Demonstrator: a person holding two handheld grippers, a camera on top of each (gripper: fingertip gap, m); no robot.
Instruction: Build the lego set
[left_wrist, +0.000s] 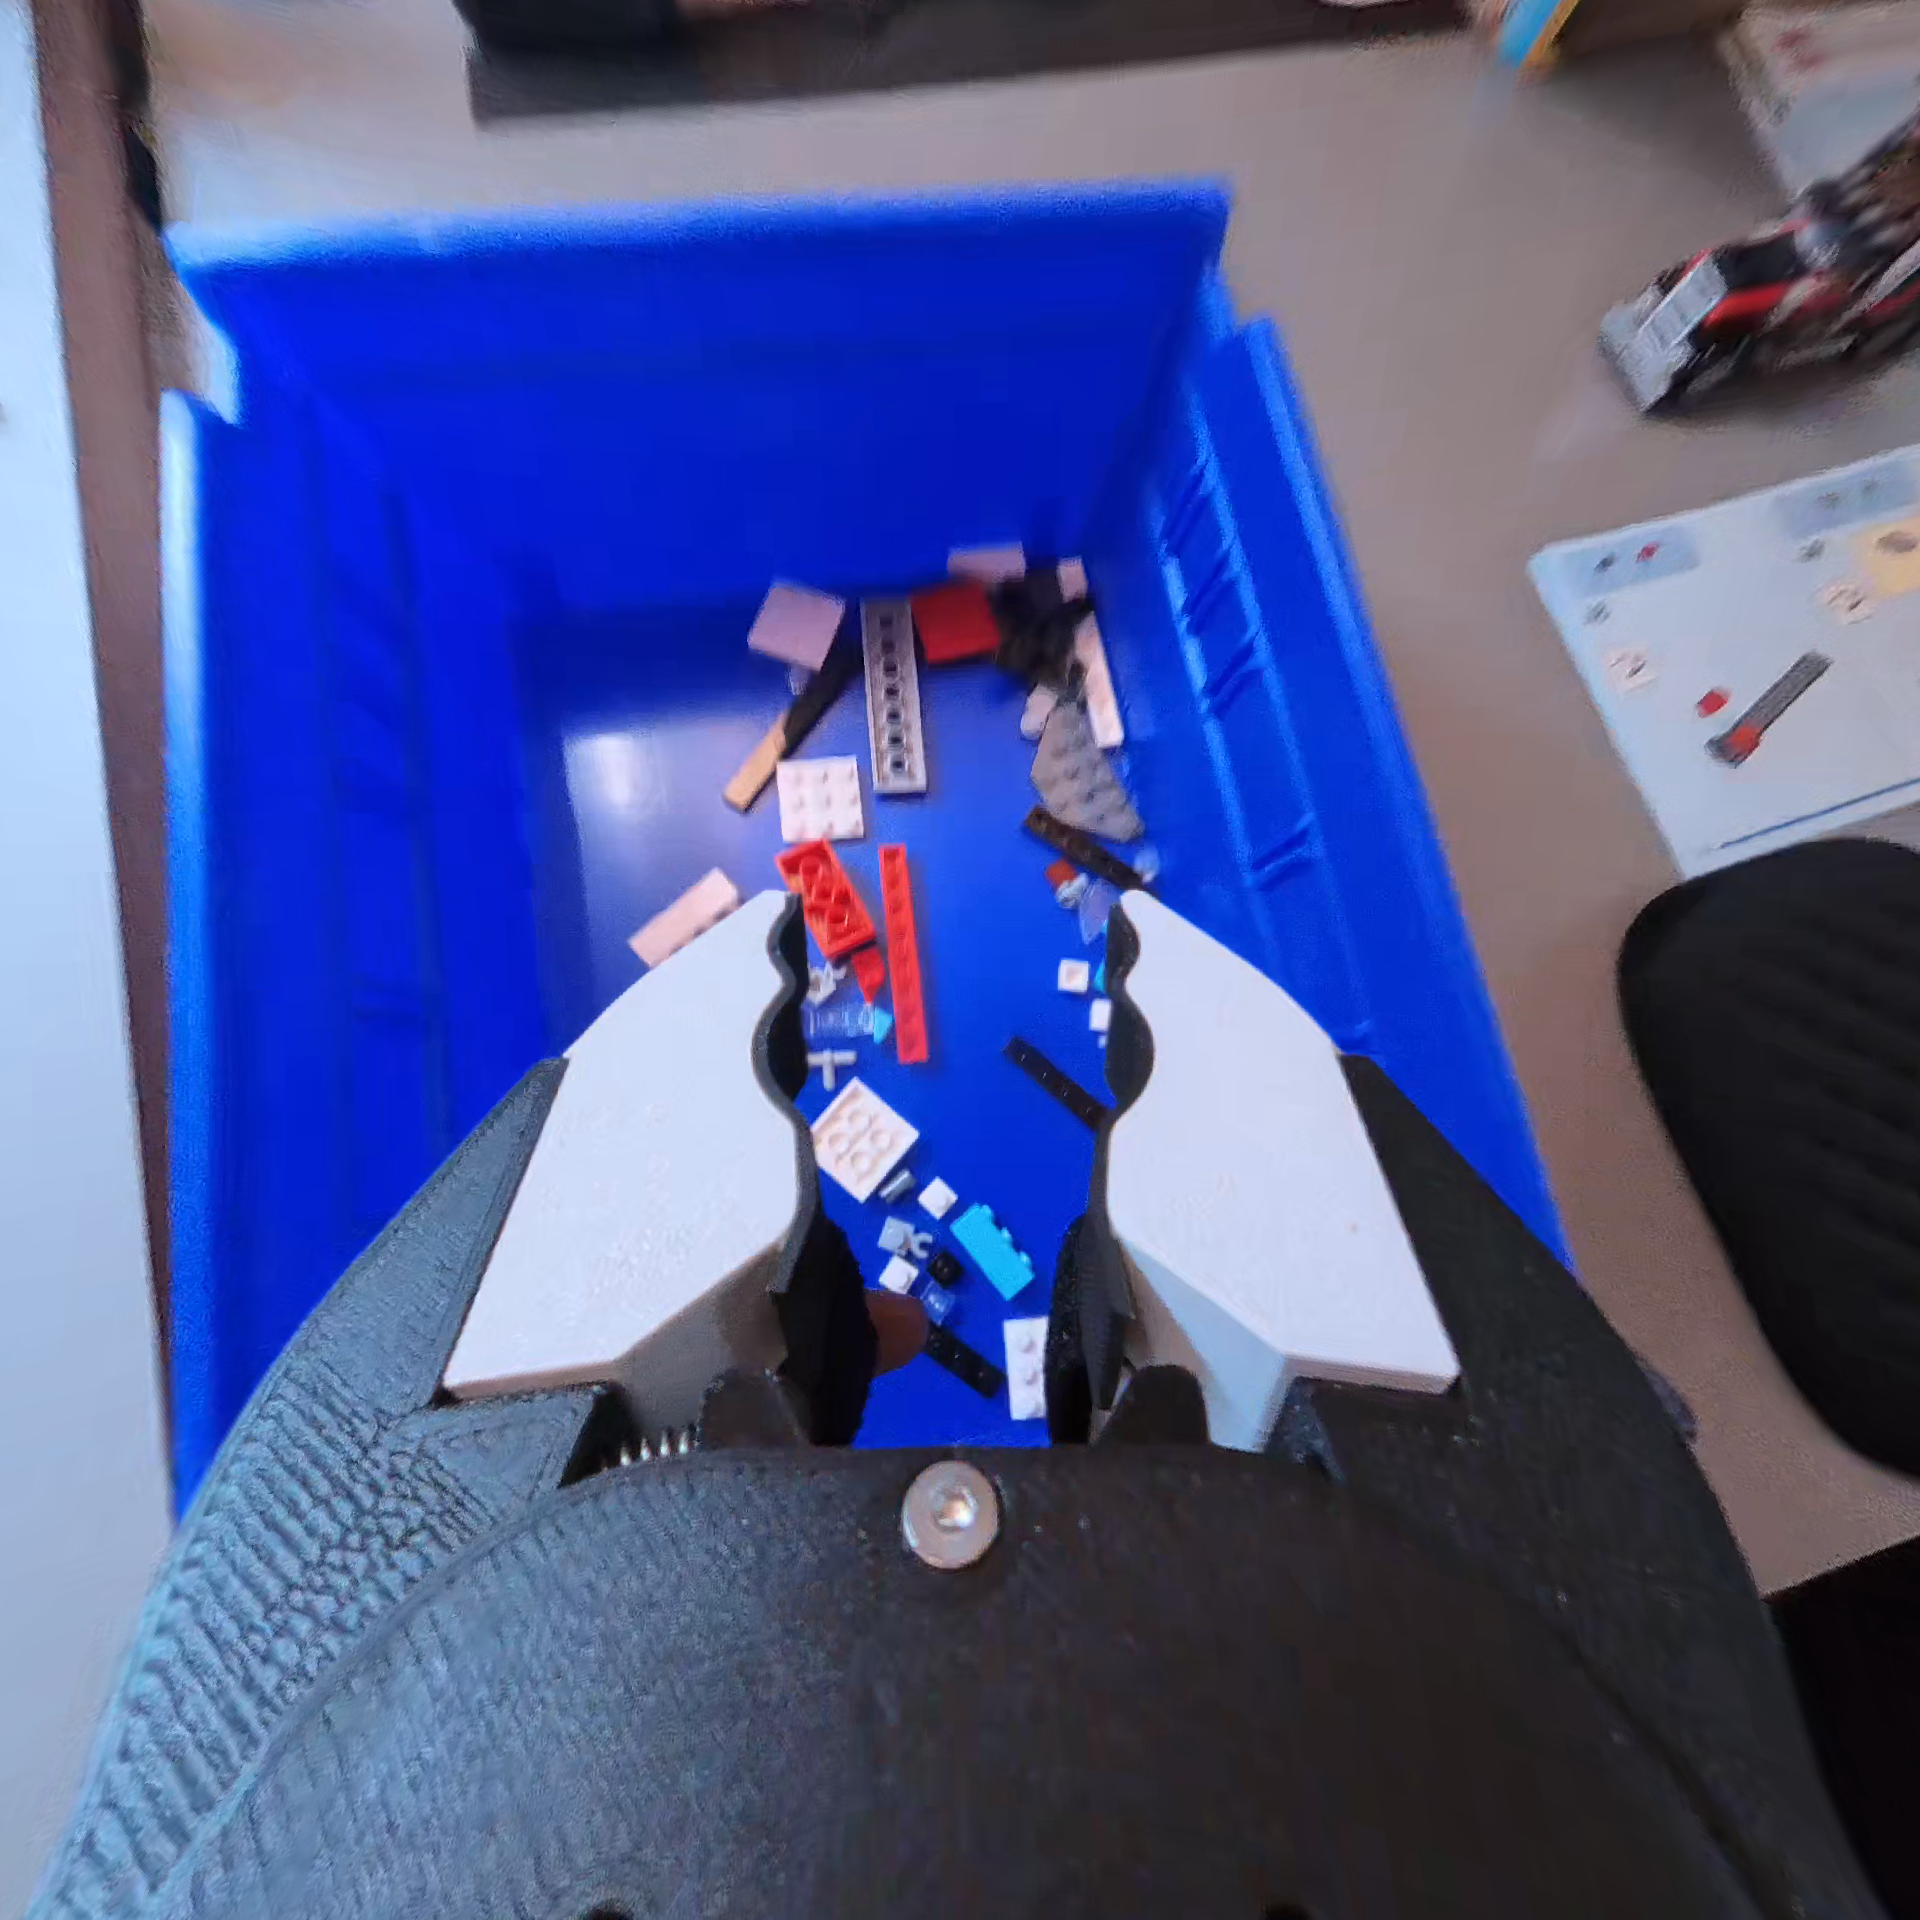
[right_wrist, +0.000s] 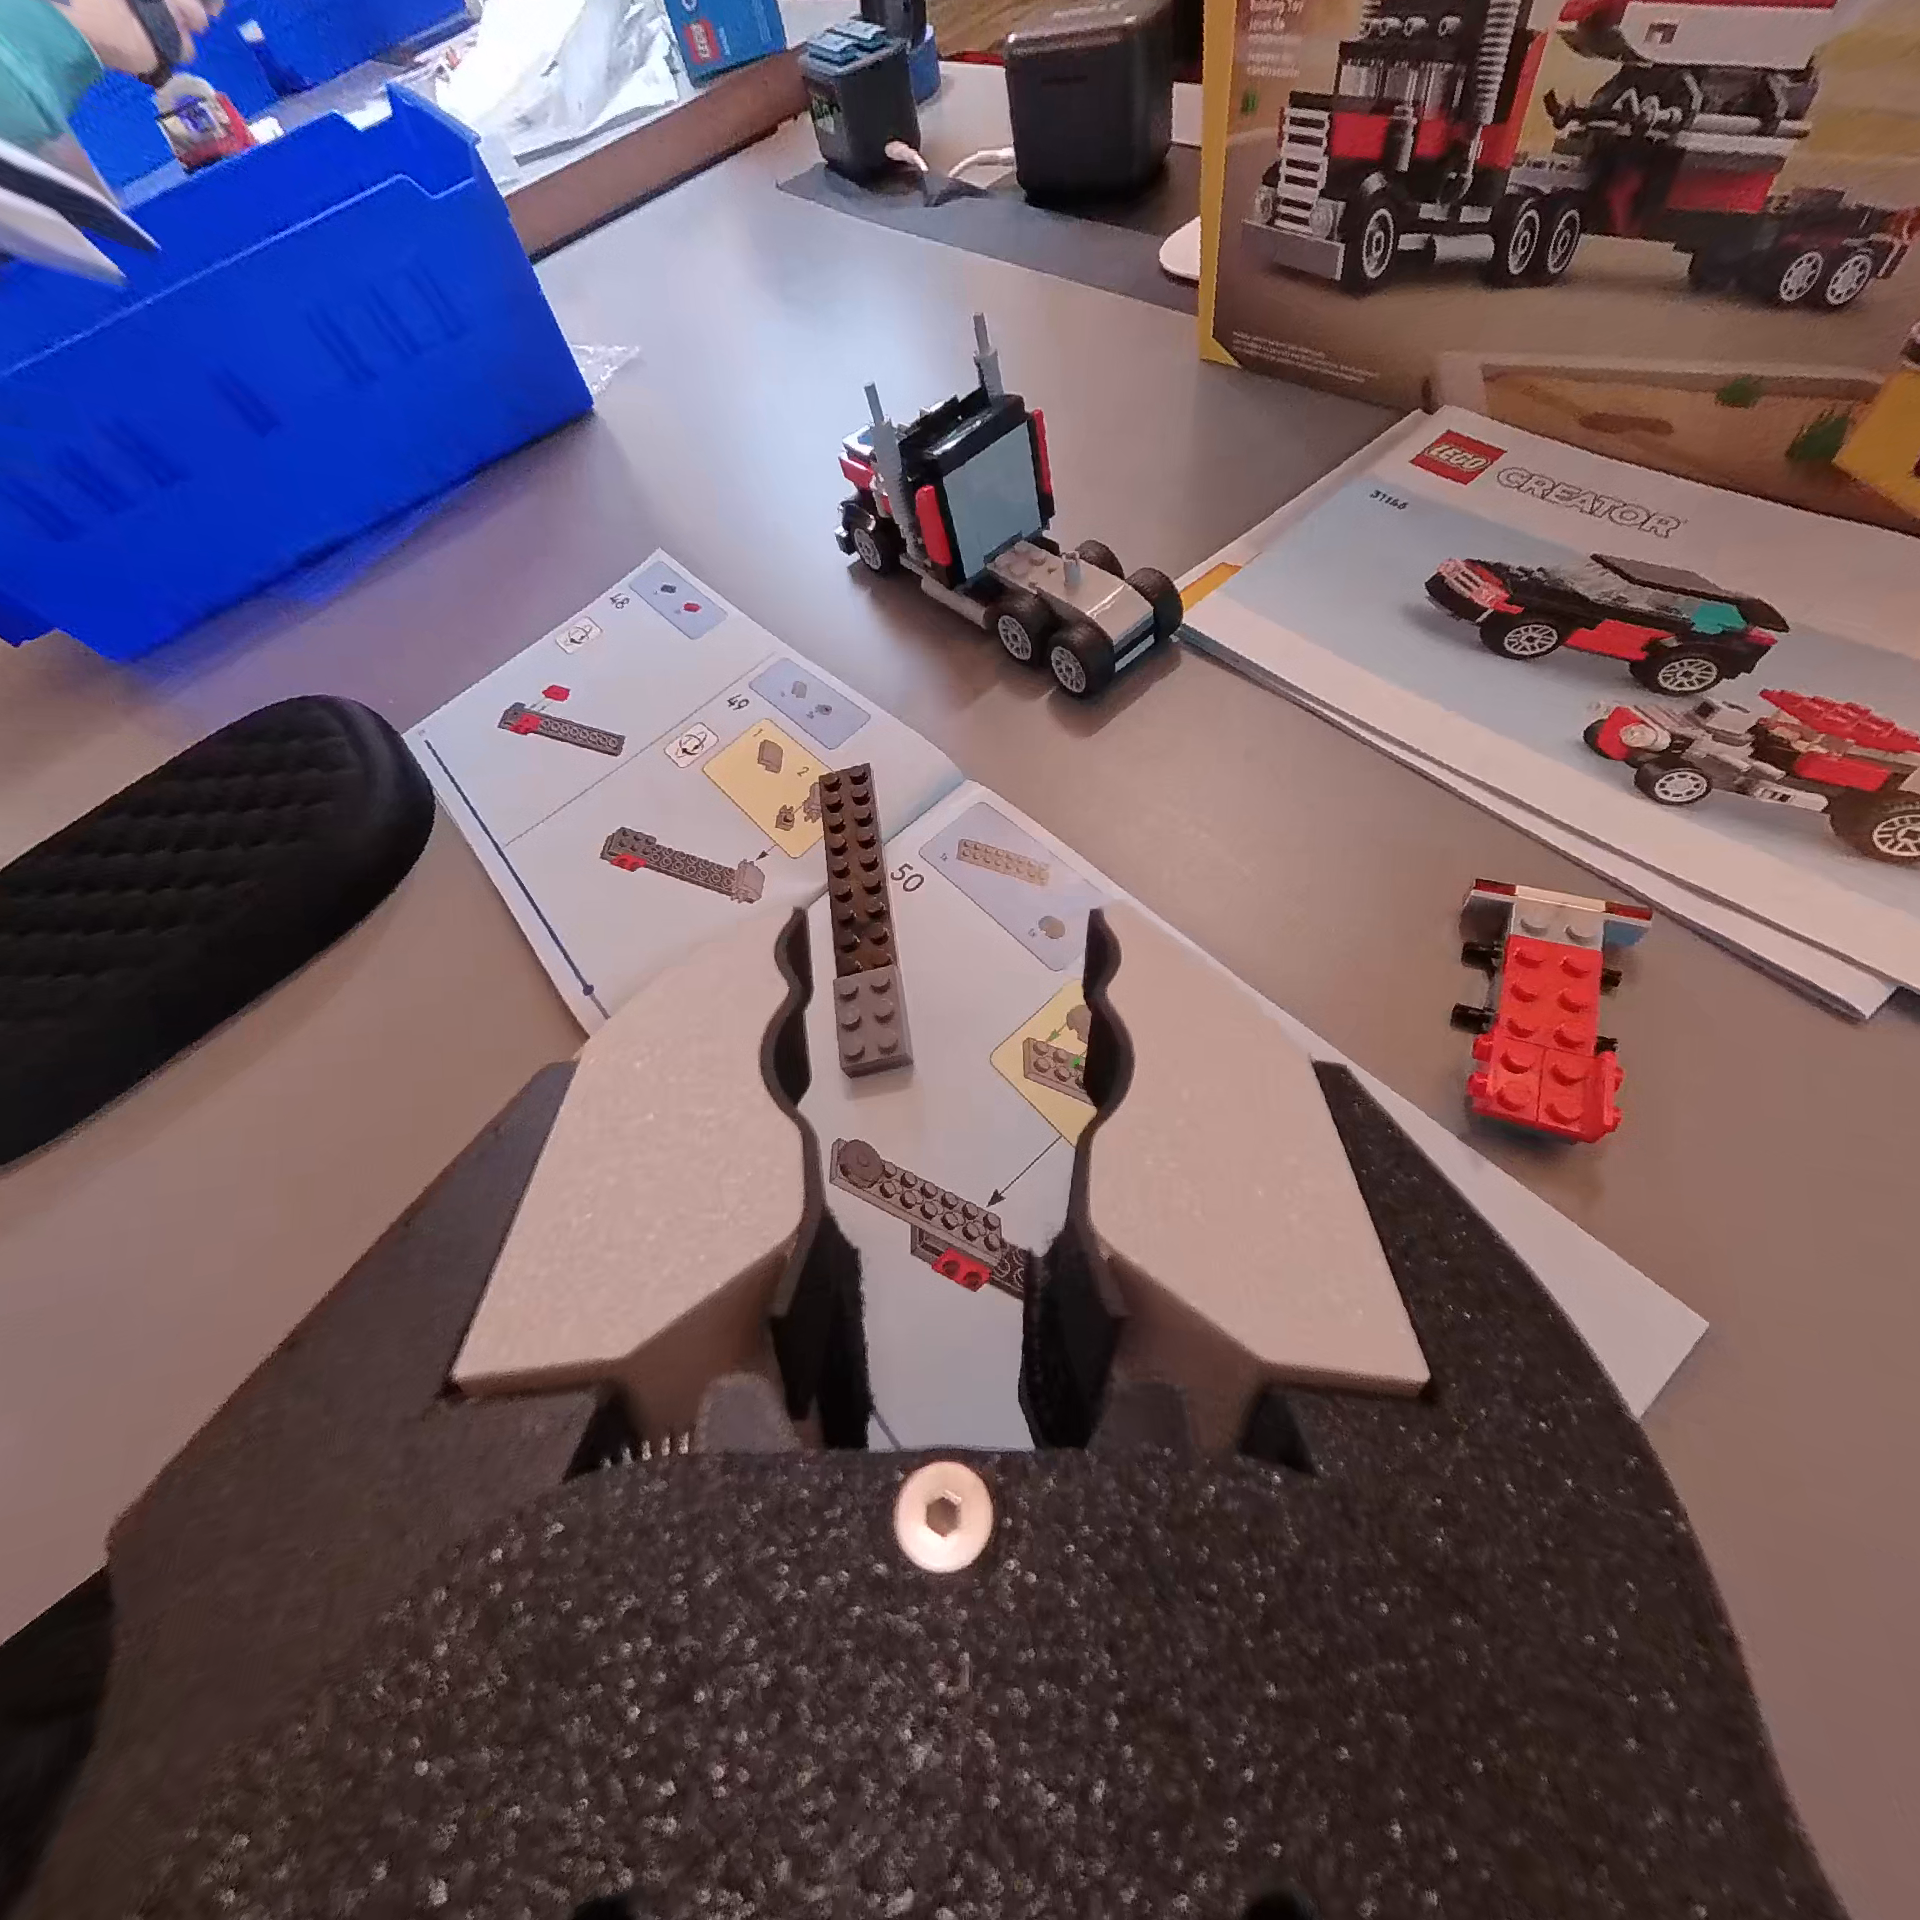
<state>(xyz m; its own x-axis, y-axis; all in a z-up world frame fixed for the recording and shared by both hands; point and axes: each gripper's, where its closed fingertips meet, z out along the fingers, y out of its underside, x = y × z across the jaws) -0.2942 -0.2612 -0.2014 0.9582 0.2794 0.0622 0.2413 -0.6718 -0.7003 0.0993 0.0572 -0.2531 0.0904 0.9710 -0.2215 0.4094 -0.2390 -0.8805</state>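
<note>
My left gripper (left_wrist: 951, 904) is open and empty, held above the inside of a blue bin (left_wrist: 665, 436) that holds several loose bricks: a long red plate (left_wrist: 904, 951), a red plate (left_wrist: 828, 899), a white plate (left_wrist: 862, 1138), a cyan brick (left_wrist: 992, 1250). My right gripper (right_wrist: 945, 920) is open and empty above the open instruction booklet (right_wrist: 665, 748). A long dark plate with a grey plate on its near end (right_wrist: 860, 914) lies on the booklet, between and just beyond the fingertips.
A built black-and-red truck cab (right_wrist: 987, 520) stands on the grey table (right_wrist: 1195, 790). A small red sub-build (right_wrist: 1543, 1023) lies to the right. A second booklet (right_wrist: 1621, 623) and the set's box (right_wrist: 1558, 177) are at the back right. A black armrest (right_wrist: 177, 883) is at the left. The blue bin (right_wrist: 260, 374) is at the far left. The left gripper's tips are roughly 50 cm from the right gripper's. Measured from the fingertips, the built black-and-red truck cab (right_wrist: 987, 520) is 15 cm or so from the right gripper and 40 cm from the left.
</note>
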